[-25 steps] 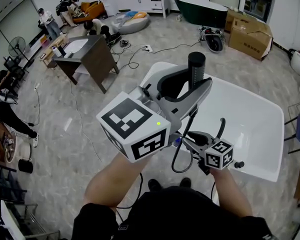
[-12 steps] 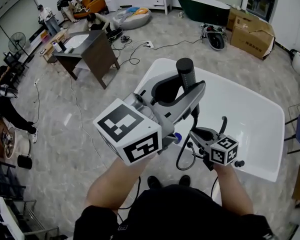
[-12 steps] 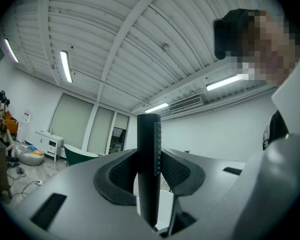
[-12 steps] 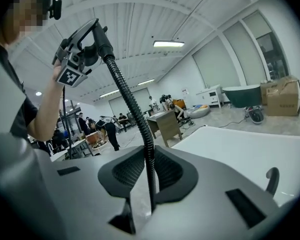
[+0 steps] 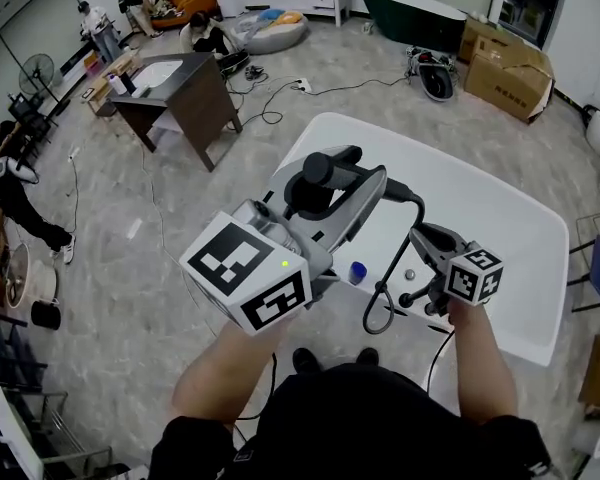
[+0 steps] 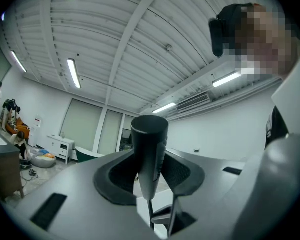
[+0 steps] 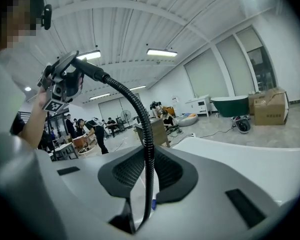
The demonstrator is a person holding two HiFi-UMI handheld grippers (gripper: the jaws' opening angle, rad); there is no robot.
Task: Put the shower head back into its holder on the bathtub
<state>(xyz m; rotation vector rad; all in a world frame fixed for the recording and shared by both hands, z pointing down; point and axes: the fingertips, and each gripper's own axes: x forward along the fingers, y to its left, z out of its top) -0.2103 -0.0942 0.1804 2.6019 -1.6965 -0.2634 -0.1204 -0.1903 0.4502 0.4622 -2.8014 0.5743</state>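
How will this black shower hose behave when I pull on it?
Likely floppy: the shower hose bends in an arc and hangs in a loop below. Its ribbed skin probably resists slipping. The slack may snag on the bathtub rim.

No word, number or brand can be read anywhere in the scene. The cube (image 5: 245, 286) on the left hand-held gripper (image 5: 323, 175) and the cube (image 5: 476, 276) on the right hand-held gripper (image 5: 427, 240) carry only black-and-white square marker patterns, no letters. Any print on the cardboard boxes (image 5: 505, 68) at the far right is too small to make out.
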